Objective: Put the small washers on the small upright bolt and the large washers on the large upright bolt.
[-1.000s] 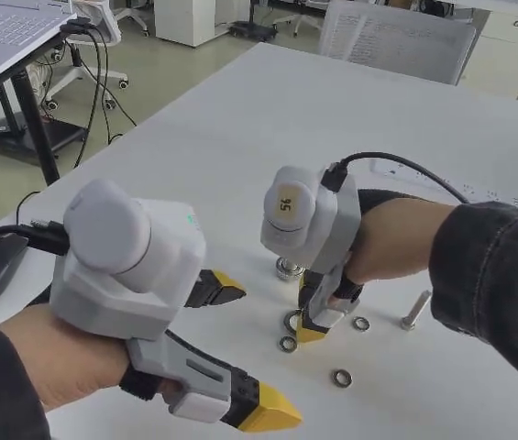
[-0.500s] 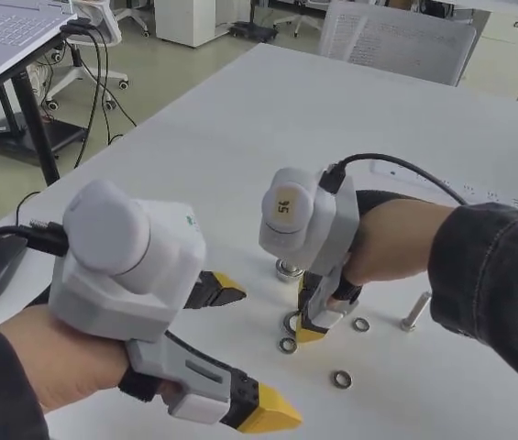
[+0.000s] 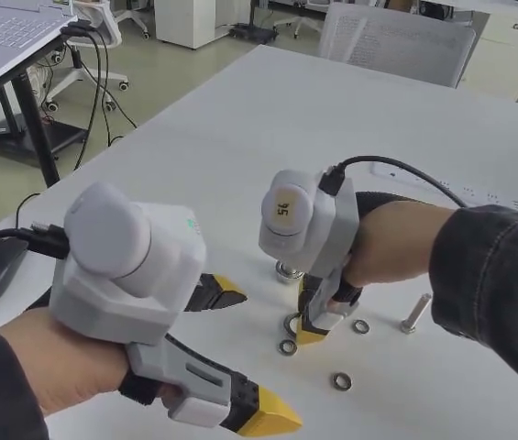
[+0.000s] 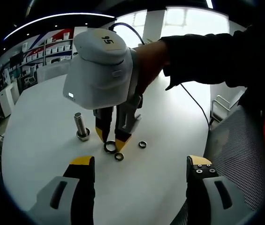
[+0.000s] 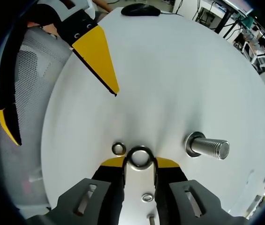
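My right gripper (image 5: 140, 163), bottom centre of its view: jaws close together, tips either side of the big washer (image 5: 140, 149) lying on the table (image 5: 170, 70); can't tell if pinching. Small washer (image 5: 115, 149) just left of it, big bolt (image 5: 207, 146) upright mid-right. Left gripper (image 4: 141, 161): jaws wide apart, nothing btwn.

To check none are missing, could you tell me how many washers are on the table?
4: a large washer at the tips of the right gripper, a small washer beside it, a third washer towards the lying bolt, a fourth washer nearest you. Others may be hidden.
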A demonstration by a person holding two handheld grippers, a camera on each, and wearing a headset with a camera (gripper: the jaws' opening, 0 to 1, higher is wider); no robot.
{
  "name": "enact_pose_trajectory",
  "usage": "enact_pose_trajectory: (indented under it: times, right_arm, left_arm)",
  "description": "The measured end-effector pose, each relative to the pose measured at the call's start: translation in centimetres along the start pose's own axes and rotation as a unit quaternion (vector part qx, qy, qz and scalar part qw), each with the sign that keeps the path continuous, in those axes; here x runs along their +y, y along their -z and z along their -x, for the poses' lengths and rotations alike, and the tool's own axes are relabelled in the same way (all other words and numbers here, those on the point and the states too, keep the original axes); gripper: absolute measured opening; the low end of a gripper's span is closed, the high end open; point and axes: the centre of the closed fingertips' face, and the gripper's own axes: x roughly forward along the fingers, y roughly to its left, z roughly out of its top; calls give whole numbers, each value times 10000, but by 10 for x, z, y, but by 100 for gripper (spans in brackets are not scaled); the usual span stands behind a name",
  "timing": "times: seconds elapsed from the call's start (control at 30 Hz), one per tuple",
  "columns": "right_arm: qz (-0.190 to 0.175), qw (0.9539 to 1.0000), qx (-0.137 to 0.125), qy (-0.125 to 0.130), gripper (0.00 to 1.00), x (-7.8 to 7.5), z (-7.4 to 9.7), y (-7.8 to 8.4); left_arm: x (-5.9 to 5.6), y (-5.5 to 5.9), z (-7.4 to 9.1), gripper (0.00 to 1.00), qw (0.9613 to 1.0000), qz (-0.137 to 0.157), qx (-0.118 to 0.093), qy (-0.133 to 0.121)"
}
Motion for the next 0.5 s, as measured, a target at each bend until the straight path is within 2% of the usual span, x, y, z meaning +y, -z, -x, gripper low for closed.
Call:
enact_pose_trajectory:
  times: [0.5]
  right_arm:
    - [-96, 9999, 31, 69, 24, -2, 12, 6]
  left_arm:
    - [-1, 0, 0, 79, 10000, -32, 11, 18]
